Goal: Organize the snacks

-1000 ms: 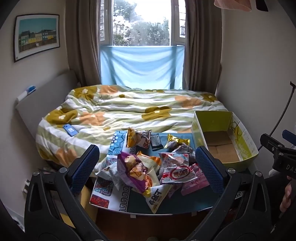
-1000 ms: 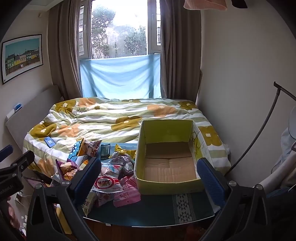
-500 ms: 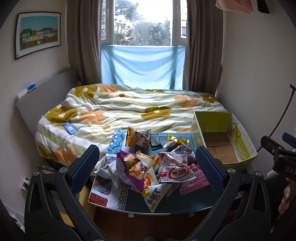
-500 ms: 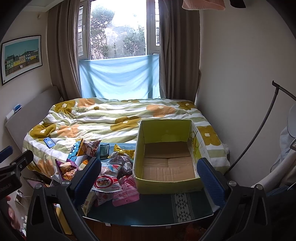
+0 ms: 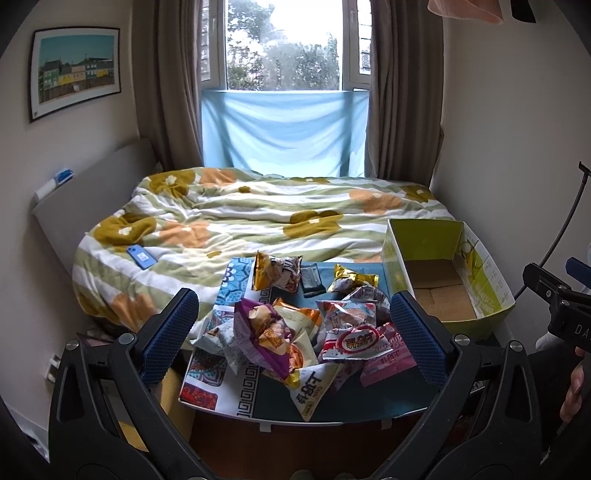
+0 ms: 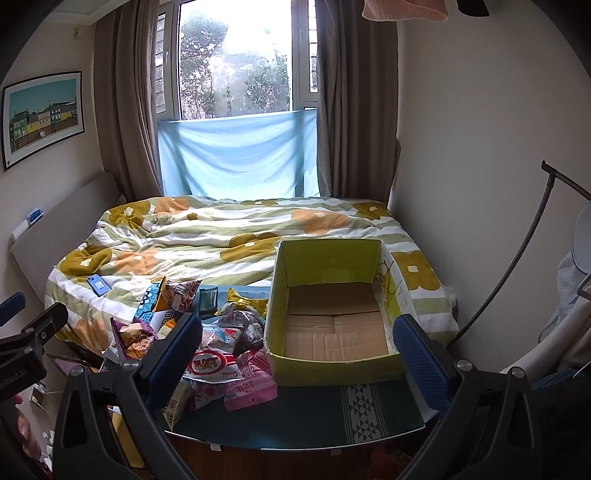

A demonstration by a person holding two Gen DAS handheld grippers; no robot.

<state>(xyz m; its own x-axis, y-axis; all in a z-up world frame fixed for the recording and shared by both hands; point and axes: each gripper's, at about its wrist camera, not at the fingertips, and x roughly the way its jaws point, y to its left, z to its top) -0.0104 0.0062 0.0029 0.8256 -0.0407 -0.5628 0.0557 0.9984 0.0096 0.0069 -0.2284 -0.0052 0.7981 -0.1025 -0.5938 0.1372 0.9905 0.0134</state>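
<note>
Daylight from window (image 5: pixel 284 44), panes blown out white. Room evenly lit, shadows soft. Sharp centre; strong fisheye bending at edges, black vignette corners. No motion blur.

Small bedroom, daylit. A window (image 6: pixel 236 59) in the far wall shows trees outside. A pale blue cloth (image 6: pixel 236 155) covers its lower part. Brown curtains (image 6: pixel 354 96) hang at both sides, drawn back. Walls are plain cream. A framed picture (image 5: pixel 75 72) of coloured houses hangs on the left wall. A bed (image 5: pixel 258 221) fills most of the floor area; its duvet is striped green and white with orange and mustard flowers. A grey headboard (image 5: pixel 88 192) stands against the left wall. A blue phone (image 5: pixel 139 257) lies on the duvet near the headboard. A pink cloth (image 6: pixel 404 9) hangs at the top right. A dark curved rod (image 6: pixel 532 236) leans by the right wall. The floor is dark wood.
</note>
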